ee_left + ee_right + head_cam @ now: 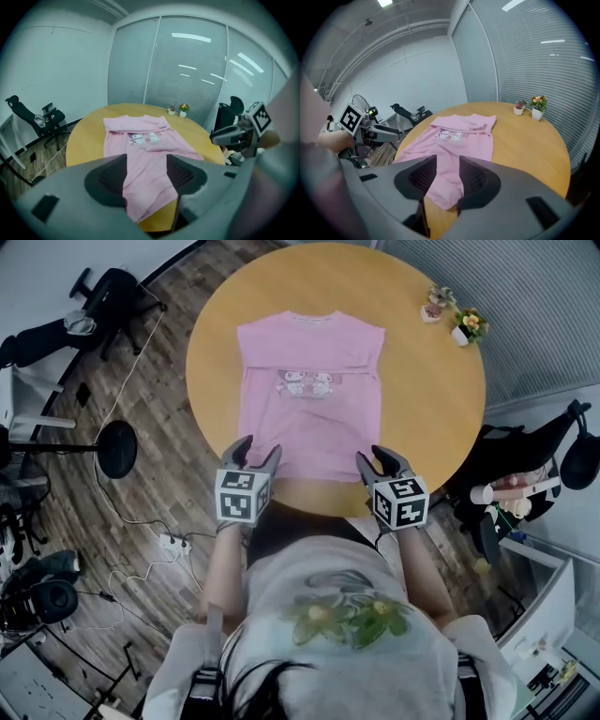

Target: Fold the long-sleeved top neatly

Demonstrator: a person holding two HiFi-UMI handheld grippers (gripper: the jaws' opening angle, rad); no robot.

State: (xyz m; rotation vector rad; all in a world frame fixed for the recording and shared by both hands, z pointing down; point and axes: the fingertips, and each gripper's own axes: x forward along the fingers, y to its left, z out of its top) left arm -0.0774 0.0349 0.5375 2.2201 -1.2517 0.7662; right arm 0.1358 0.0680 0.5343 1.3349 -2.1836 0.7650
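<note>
A pink long-sleeved top (307, 395) with a cartoon print lies flat on the round wooden table (422, 399), its sleeves folded in over the body and its hem toward me. My left gripper (253, 456) hovers open at the hem's left corner. My right gripper (382, 461) is open at the hem's right corner. In the left gripper view the top (145, 159) shows between the spread jaws, with nothing pinched. In the right gripper view the top (454, 150) lies beyond the jaws in the same way.
Two small potted plants (461, 324) stand at the table's far right. Office chairs (103, 296) and a fan base (117, 448) with cables are on the wooden floor to the left. Another chair and clutter (525, 484) stand right of the table.
</note>
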